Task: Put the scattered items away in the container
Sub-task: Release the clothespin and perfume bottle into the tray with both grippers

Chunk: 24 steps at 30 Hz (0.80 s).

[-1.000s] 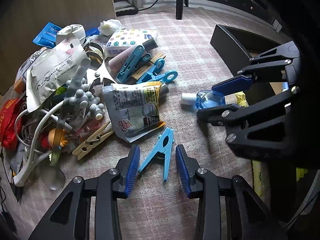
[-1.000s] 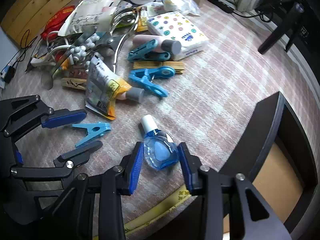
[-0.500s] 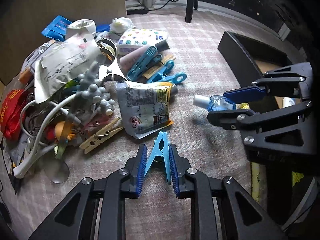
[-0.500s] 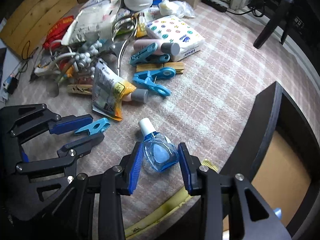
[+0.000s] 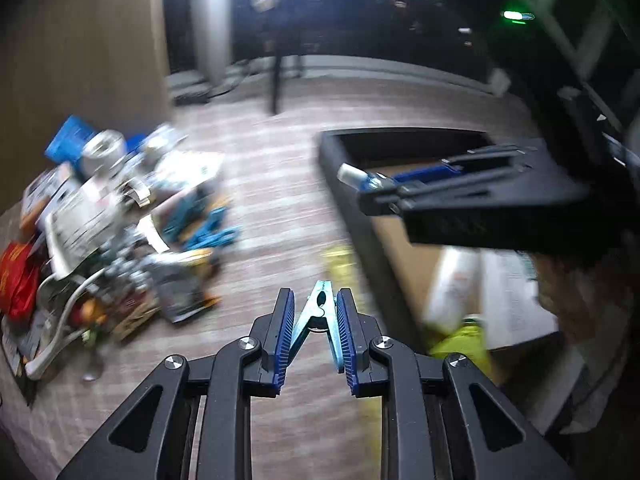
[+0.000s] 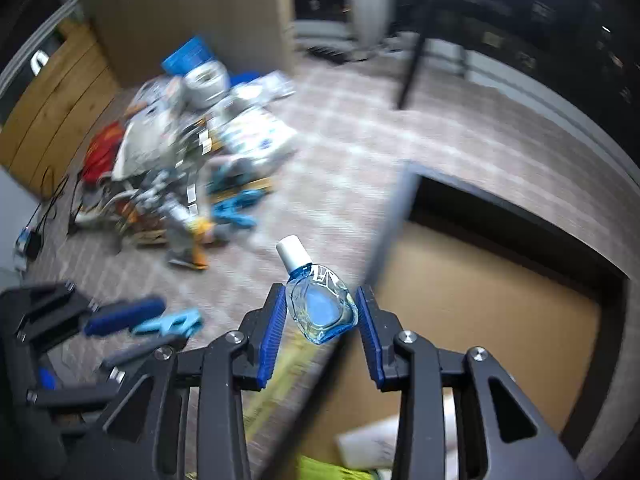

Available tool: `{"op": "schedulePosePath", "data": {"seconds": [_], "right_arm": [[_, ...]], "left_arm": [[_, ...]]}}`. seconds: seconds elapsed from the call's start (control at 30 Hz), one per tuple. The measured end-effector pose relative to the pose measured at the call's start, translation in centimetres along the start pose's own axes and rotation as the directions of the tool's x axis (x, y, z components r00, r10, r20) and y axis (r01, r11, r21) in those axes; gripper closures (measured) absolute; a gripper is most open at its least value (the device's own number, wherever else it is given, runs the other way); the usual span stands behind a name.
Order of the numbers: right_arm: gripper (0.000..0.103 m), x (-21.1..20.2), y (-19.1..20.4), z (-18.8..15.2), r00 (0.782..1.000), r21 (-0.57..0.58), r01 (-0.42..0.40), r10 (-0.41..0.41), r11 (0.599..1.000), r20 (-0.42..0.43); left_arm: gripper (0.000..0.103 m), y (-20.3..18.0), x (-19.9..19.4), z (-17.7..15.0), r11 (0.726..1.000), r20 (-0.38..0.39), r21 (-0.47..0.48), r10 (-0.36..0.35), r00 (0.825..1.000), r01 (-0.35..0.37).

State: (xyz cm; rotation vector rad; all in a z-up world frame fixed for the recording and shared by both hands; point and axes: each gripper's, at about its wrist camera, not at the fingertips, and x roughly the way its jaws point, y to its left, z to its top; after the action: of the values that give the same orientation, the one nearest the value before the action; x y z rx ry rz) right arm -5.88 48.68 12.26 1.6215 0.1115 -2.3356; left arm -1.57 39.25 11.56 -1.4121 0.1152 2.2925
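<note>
The left gripper point(image 5: 314, 326) is closed on a light blue clothes peg point(image 5: 318, 316), lifted clear of the carpet point(image 5: 280, 184) at the lower middle of its view, with bare floor between it and the dark rim of the box point(image 5: 352, 216) to the right. The right gripper point(image 6: 320, 316) is clamped on a small blue bottle point(image 6: 320, 304) with a white cap, held beside the box's near edge. The pile of clutter point(image 5: 112, 232) at left is too blurred to sort out, and the box's contents are cut off at the frame's bottom.

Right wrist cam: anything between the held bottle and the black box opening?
Nothing but air. In the right wrist view the right gripper holds the blue bottle beside the black box's near wall, with no object between.
</note>
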Motion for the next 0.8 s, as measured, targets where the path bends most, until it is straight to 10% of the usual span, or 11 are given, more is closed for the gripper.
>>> {"op": "schedulePosePath", "data": {"seconds": [0.53, 0.67, 0.8], "right_arm": [[0.068, -4.3, -13.9, -4.3, 0.983, 0.245, 0.178, -0.184, 0.953, 0.002], [0.06, -4.5, -14.6, -4.9, 0.984, 0.243, 0.175, -0.18, 0.954, -0.003], [0.054, -4.8, -14.3, -4.8, 0.985, 0.253, 0.16, -0.171, 0.954, 0.024]], "left_arm": [[0.082, -14.2, -0.6, -1.0, 0.95, -0.064, 0.261, -0.158, 0.985, 0.17], [0.031, -15.3, -0.8, -1.6, 0.941, -0.062, 0.295, -0.157, 0.986, 0.168], [0.039, -14.7, -1.2, -1.7, 0.945, -0.043, 0.297, -0.131, 0.99, 0.138]]}}
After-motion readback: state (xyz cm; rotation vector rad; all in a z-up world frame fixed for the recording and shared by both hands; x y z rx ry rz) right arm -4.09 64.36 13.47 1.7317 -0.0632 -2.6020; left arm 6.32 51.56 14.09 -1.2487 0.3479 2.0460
